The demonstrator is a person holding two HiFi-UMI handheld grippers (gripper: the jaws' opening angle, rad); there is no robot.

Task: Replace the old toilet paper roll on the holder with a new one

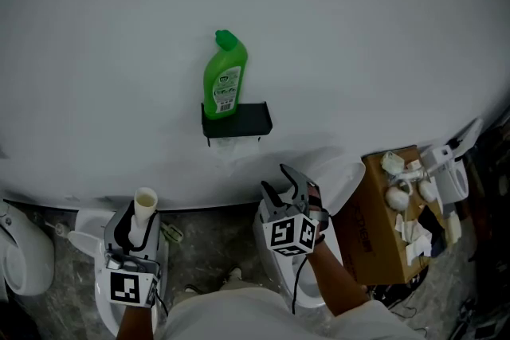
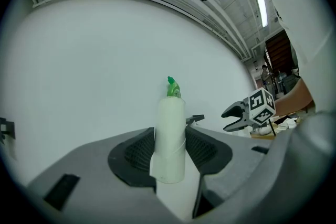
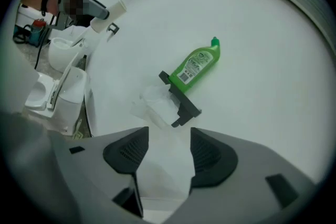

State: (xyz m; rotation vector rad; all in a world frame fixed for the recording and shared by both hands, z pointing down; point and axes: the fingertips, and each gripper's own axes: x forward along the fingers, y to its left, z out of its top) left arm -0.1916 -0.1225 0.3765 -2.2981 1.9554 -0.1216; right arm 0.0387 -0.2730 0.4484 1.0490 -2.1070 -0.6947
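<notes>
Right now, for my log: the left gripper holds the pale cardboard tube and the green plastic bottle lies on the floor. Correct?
No: the green plastic bottle stands upright on the black wall holder, per the head view. The left gripper does hold the pale cardboard tube.

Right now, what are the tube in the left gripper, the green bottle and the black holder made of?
tube: probably cardboard, matte off-white, with a slanted wound seam.
green bottle: plastic, smooth and slightly glossy, moulded cap, printed label.
black holder: matte black, thin flat edges; painted metal or plastic, cannot tell.
</notes>
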